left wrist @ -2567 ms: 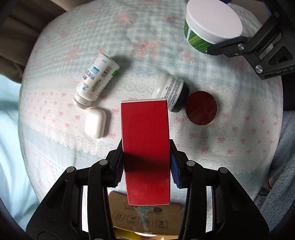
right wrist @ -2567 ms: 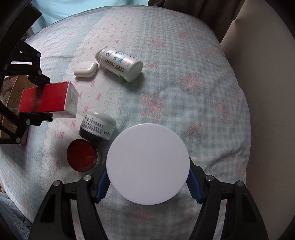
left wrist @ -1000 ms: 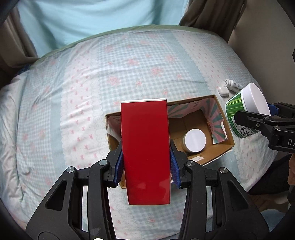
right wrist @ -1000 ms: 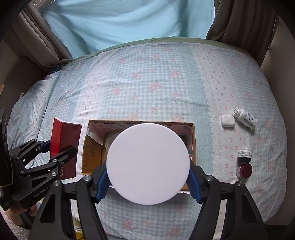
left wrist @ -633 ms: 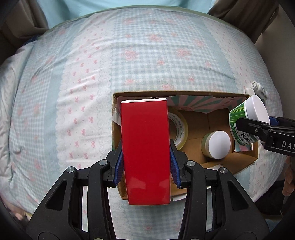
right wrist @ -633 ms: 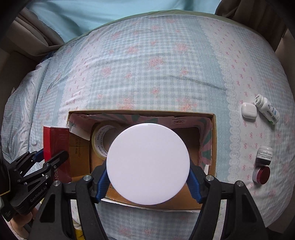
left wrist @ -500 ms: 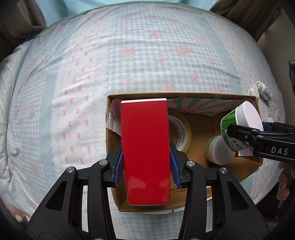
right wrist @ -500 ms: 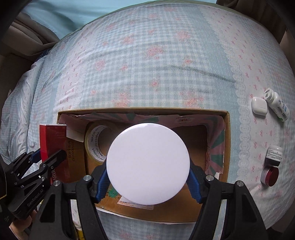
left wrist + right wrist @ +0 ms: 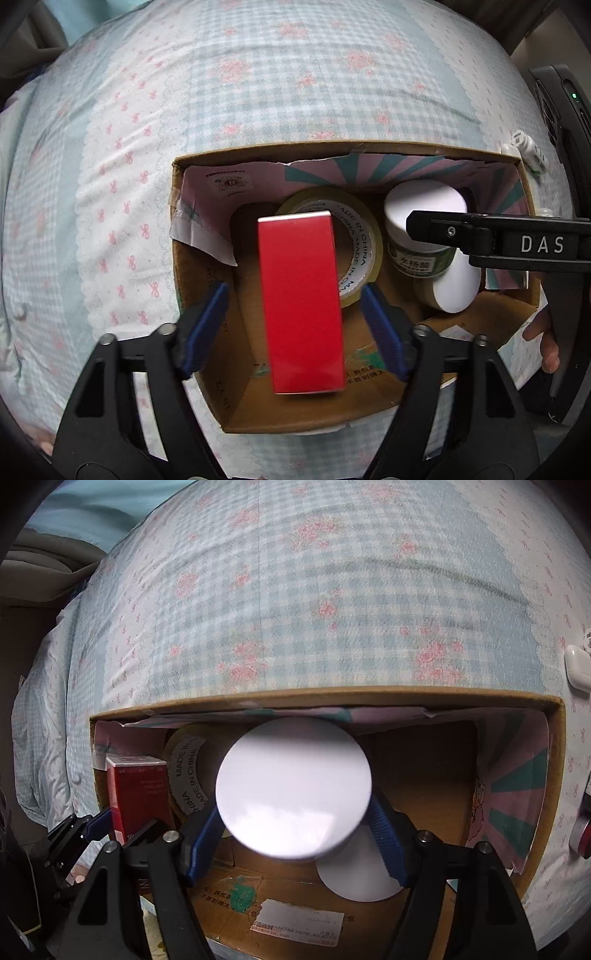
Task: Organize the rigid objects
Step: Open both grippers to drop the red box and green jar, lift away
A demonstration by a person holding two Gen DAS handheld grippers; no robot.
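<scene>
**Over the cardboard box, both tongs letting go**

Over the open cardboard box (image 9: pixel 207 373) on the quilted gingham bedspread (image 9: pixel 258 85), both tongs are opening; the left tongs (image 9: pixel 295 314) have their ribbed blue pads well clear of the glossy red carton (image 9: pixel 301 306), a smooth rectangular box standing between them inside the cardboard walls, touching neither pad; right beside it sits a roll of clear packing tape (image 9: pixel 360 251) with printed lettering on its core. The right tongs (image 9: pixel 295 834) are spreading too; the round green-labelled jar (image 9: pixel 293 788) with its flat matte white lid is between the pads, which look just off its sides; a second white-lidded jar (image 9: pixel 456 286) lies below it on the box floor. Outside the box, a small rounded white case (image 9: pixel 578 666) lies on the bedspread.
</scene>
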